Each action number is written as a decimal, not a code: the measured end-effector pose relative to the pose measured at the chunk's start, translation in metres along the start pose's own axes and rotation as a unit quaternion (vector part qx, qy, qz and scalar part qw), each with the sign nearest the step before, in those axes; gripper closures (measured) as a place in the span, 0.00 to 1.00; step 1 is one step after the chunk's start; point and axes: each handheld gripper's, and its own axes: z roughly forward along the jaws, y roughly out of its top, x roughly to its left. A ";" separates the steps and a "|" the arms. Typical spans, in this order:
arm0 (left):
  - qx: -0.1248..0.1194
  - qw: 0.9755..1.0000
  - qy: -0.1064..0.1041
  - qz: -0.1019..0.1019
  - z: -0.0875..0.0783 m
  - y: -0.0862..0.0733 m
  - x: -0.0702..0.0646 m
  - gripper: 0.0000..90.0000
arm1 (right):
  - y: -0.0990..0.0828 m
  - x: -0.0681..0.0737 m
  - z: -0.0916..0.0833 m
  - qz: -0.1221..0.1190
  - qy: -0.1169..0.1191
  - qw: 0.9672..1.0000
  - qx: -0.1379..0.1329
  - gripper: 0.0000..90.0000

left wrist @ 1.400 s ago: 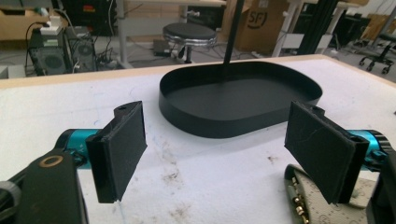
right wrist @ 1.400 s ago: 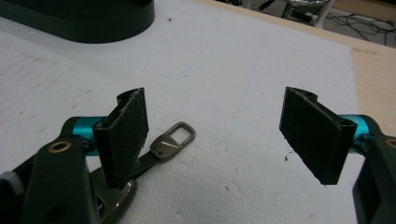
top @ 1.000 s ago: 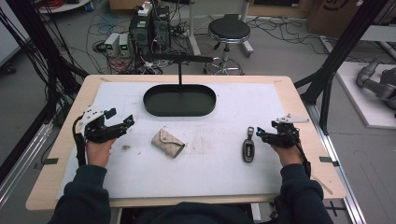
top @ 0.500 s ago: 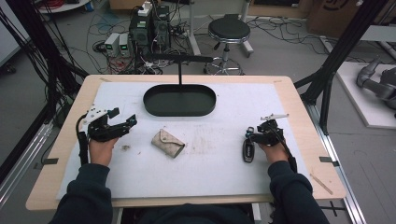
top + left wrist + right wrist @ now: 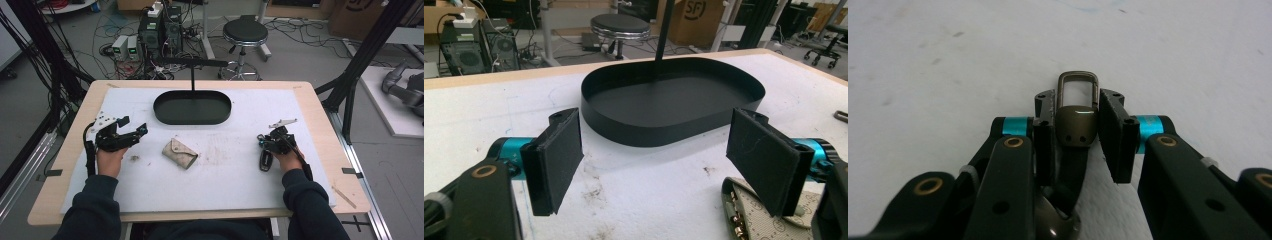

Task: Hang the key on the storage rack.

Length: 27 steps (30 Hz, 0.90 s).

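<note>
A dark car key fob (image 5: 263, 160) with a metal loop lies on the white mat at the right. My right gripper (image 5: 264, 144) has just been closing on it, and its pads now press both sides of the fob's brown clasp end (image 5: 1076, 125); the loop sticks out past the tips of the right gripper (image 5: 1075, 106). My left gripper (image 5: 136, 132) stands open at the left of the mat with nothing between its pads. A beige pouch (image 5: 180, 153) lies just right of it, its corner (image 5: 754, 220) under the right pad of the left gripper (image 5: 656, 165).
A black oval tray (image 5: 192, 120) sits at the back middle of the mat, with a thin black T-shaped stand (image 5: 193, 75) rising from it. It lies ahead of the left jaws as the tray (image 5: 664, 131). The wooden table edge (image 5: 330, 130) runs around the mat.
My right hand moved left and slightly down over the key fob, and its jaws went from wide to closed around the fob's end. The left hand kept still.
</note>
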 end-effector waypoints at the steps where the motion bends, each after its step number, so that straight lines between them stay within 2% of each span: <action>1: -0.001 1.000 -0.002 0.001 0.001 0.000 0.000 0.25 | 0.001 0.003 0.002 -0.024 0.025 0.999 -0.017 0.79; 2: -0.001 1.000 -0.002 0.001 0.001 0.000 0.000 0.25 | 0.001 0.003 0.002 -0.024 0.025 0.999 -0.017 0.79; 3: 0.000 1.000 -0.002 0.001 0.000 0.000 -0.001 0.25 | 0.004 0.009 0.002 -0.047 0.027 0.998 -0.029 0.80; 4: 0.000 1.000 -0.002 0.001 0.000 0.000 -0.001 0.25 | 0.004 0.009 0.002 -0.047 0.027 0.998 -0.029 0.80; 5: -0.001 1.000 -0.002 0.001 0.000 0.000 -0.001 0.25 | 0.006 0.011 0.002 -0.057 0.027 0.997 -0.033 0.80; 7: -0.004 1.000 -0.002 0.000 0.000 0.000 0.000 0.25 | 0.007 0.013 0.001 -0.057 0.027 0.997 -0.045 0.79; 8: -0.003 1.000 -0.002 -0.001 -0.001 0.000 0.000 0.25 | 0.007 0.012 -0.001 -0.050 0.029 0.997 -0.048 0.80; 9: -0.005 1.000 -0.002 -0.001 -0.001 0.001 0.000 0.25 | 0.006 0.008 -0.005 -0.029 0.026 0.998 -0.053 0.63; 10: -0.005 1.000 -0.002 -0.001 -0.001 0.001 0.000 0.25 | 0.006 0.008 -0.005 -0.029 0.026 0.998 -0.053 0.63; 11: -0.007 1.000 -0.003 -0.002 -0.002 0.001 0.000 0.25 | 0.004 0.005 -0.013 -0.011 0.024 0.998 -0.057 0.51; 12: -0.007 1.000 -0.003 -0.002 -0.002 0.001 0.000 0.25 | 0.004 0.005 -0.013 -0.011 0.024 0.998 -0.057 0.51; 13: -0.008 1.000 -0.002 -0.002 -0.002 0.001 0.000 0.25 | 0.002 0.005 -0.017 0.001 0.022 0.998 -0.052 0.43; 14: -0.007 1.000 -0.001 -0.003 -0.002 0.001 0.001 0.25 | -0.003 0.007 -0.023 0.016 0.005 0.999 -0.030 0.33; 18: -0.008 1.000 0.000 -0.005 -0.002 0.001 0.001 0.25 | -0.009 0.015 -0.028 0.013 -0.013 1.000 -0.013 0.24; 21: -0.008 1.000 0.000 -0.003 -0.003 0.001 0.001 0.25 | -0.014 0.024 -0.024 0.005 -0.005 1.000 0.018 0.25; 22: -0.008 1.000 -0.001 -0.004 -0.003 0.001 0.001 0.25 | -0.014 0.024 -0.024 0.005 -0.005 1.000 0.018 0.25; 23: -0.007 1.000 0.000 -0.004 -0.003 0.001 0.001 0.25 | -0.016 0.026 -0.019 0.006 0.001 0.999 0.041 0.35; 24: -0.006 1.000 0.001 -0.004 -0.003 0.001 0.002 0.25 | -0.016 0.026 -0.019 0.014 0.010 0.999 0.044 0.39; 25: -0.006 1.000 0.002 -0.002 -0.003 0.001 0.001 0.25 | -0.015 0.026 -0.020 0.012 0.011 0.999 0.048 0.49; 27: -0.006 1.000 0.001 -0.002 -0.003 0.001 0.001 0.26 | -0.014 0.027 -0.021 0.005 0.015 0.999 0.049 0.52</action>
